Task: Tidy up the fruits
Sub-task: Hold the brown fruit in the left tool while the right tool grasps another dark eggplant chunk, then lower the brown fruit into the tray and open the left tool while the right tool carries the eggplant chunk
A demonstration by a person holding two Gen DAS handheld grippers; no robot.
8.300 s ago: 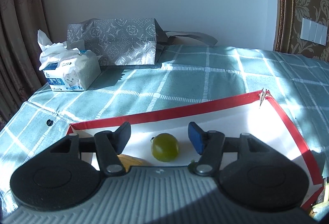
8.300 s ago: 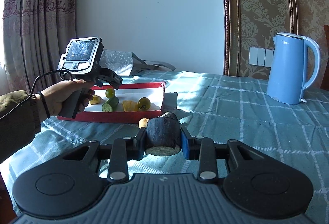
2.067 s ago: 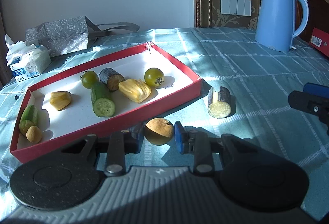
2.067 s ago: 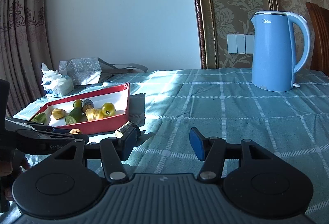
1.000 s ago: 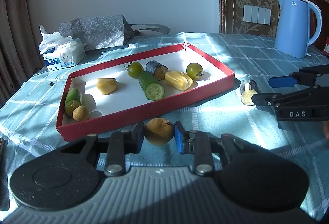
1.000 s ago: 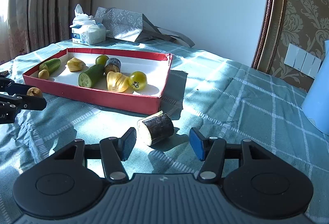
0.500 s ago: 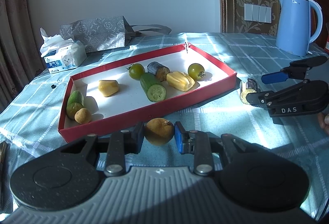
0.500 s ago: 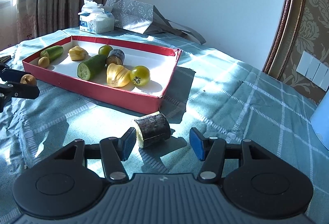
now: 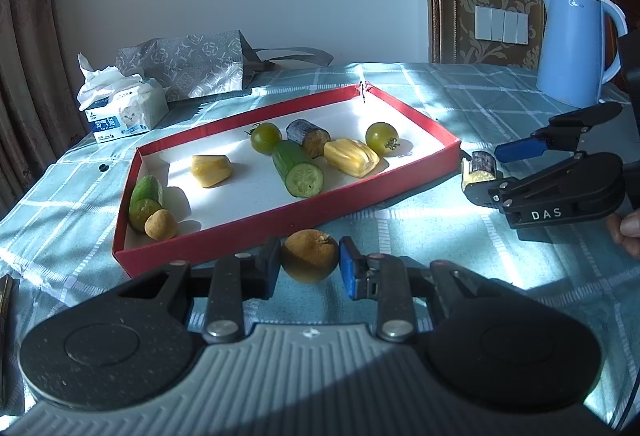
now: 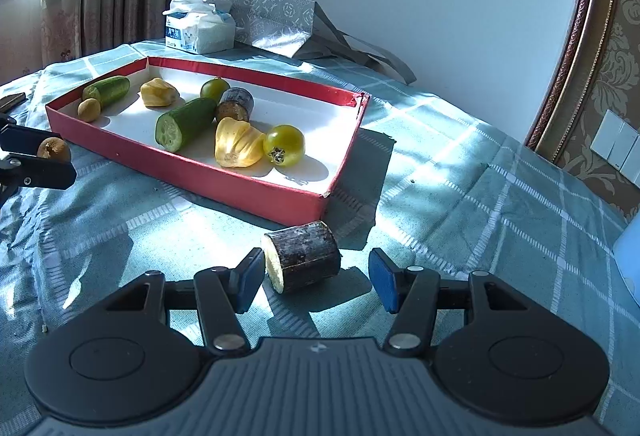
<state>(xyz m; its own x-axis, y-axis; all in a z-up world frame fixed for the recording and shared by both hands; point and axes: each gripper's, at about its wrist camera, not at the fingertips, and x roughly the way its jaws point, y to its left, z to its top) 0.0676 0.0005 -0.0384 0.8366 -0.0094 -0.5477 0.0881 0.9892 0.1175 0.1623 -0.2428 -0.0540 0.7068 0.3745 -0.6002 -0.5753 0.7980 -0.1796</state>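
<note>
On my left, my left claw is pinched shut on a small round brown fruit, held just in front of the near wall of the red tray – same grip, same spot as a second ago. In the tray lie two cucumber pieces, two yellow jackfruit pods, two green tomatoes, a dark cane stub and another small brown fruit. To the right, just off the tray's corner, a dark sugarcane piece lies on the checked tablecloth. What has changed is my right claw: it has slid in closer, and its half-open jaws now straddle the piece without gripping it – I judge the next step is closing on it, while the brown fruit waits to be dropped in the tray
</note>
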